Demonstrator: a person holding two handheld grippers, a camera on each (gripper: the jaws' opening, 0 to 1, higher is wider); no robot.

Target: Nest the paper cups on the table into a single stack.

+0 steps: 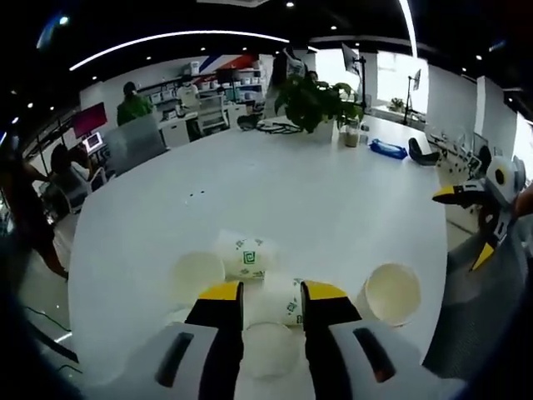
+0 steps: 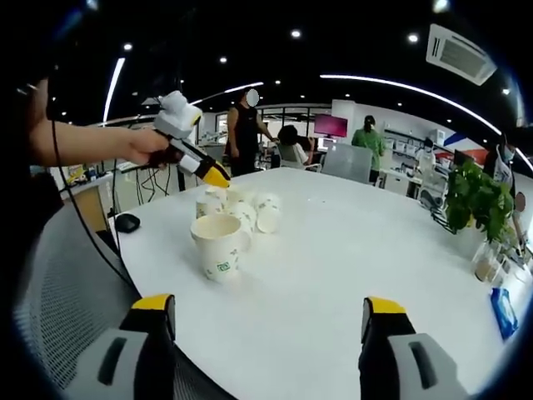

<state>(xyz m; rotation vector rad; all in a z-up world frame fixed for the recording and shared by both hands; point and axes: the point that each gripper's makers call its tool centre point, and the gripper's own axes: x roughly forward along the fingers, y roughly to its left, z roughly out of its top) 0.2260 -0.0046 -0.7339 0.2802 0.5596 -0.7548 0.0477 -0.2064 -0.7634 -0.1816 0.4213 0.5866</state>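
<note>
Left gripper [image 1: 272, 293] hovers low over the white table [image 1: 275, 187], jaws a cup's width apart around a lying paper cup [image 1: 281, 302]. Two more tipped cups [image 1: 225, 258] lie just beyond, and an upright cup [image 1: 391, 292] stands toward the right edge, where the right gripper [image 1: 470, 225] hangs off the table.

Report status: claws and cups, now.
Left claw over tipped cups, holding nothing. Right claw open, clear. One cup upright. Nothing blocking.

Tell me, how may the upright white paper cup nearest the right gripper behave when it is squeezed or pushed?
The upright white paper cup with a green logo looks empty and thin-walled, so it is probably light and may dent under a firm squeeze. Standing tall on the smooth white table, it would likely slide or tip when pushed, then roll.
</note>
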